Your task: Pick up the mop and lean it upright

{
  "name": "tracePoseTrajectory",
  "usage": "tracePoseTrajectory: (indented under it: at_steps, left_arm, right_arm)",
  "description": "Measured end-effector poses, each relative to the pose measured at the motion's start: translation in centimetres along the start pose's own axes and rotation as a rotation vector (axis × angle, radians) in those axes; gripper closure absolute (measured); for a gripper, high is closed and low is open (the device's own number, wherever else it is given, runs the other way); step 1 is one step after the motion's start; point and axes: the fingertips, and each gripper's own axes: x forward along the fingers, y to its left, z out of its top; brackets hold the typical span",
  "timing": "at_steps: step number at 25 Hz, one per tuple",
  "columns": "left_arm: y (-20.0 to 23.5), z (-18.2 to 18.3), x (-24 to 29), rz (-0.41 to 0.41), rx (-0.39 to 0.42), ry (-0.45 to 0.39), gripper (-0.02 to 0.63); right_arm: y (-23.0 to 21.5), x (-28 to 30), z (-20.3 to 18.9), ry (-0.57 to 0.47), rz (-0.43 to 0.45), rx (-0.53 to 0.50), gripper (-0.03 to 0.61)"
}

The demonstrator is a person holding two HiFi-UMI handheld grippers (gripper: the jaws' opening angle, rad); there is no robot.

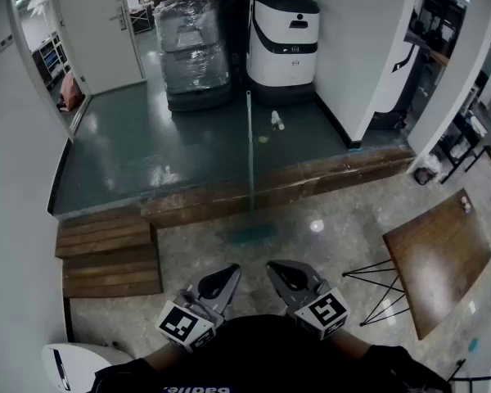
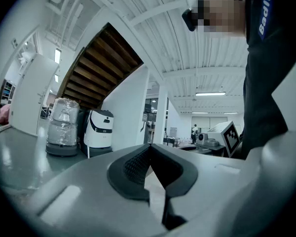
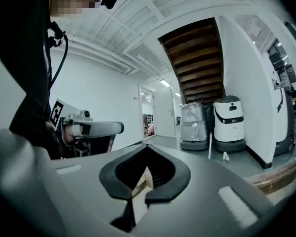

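The mop (image 1: 250, 158) lies flat on the floor ahead. Its thin pale handle runs across the raised green floor, and its teal head (image 1: 252, 232) rests on the lower stone floor. My left gripper (image 1: 228, 274) and right gripper (image 1: 277, 269) are held side by side close to my body, well short of the mop head. Both are shut with nothing between the jaws. The handle shows as a thin pale stick (image 2: 88, 151) in the left gripper view, beyond the gripper (image 2: 151, 148). It appears again as a handle (image 3: 209, 151) past the right gripper (image 3: 147, 148).
A white cleaning robot (image 1: 282, 39) and a plastic-wrapped machine (image 1: 191, 51) stand at the back of the raised floor (image 1: 123, 162). A small white bottle (image 1: 277, 120) lies near the handle. Wooden steps (image 1: 110, 256) sit to the left and a wooden table (image 1: 438, 260) to the right.
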Motion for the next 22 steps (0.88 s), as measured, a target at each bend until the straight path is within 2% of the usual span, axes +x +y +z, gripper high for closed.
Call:
tracePoseTrajectory:
  at_steps: [22]
  left_arm:
    - [-2.2, -0.1, 0.8, -0.011, -0.022, 0.009, 0.594]
  right_arm:
    - [-0.2, -2.1, -0.2, -0.011, -0.002, 0.037, 0.574]
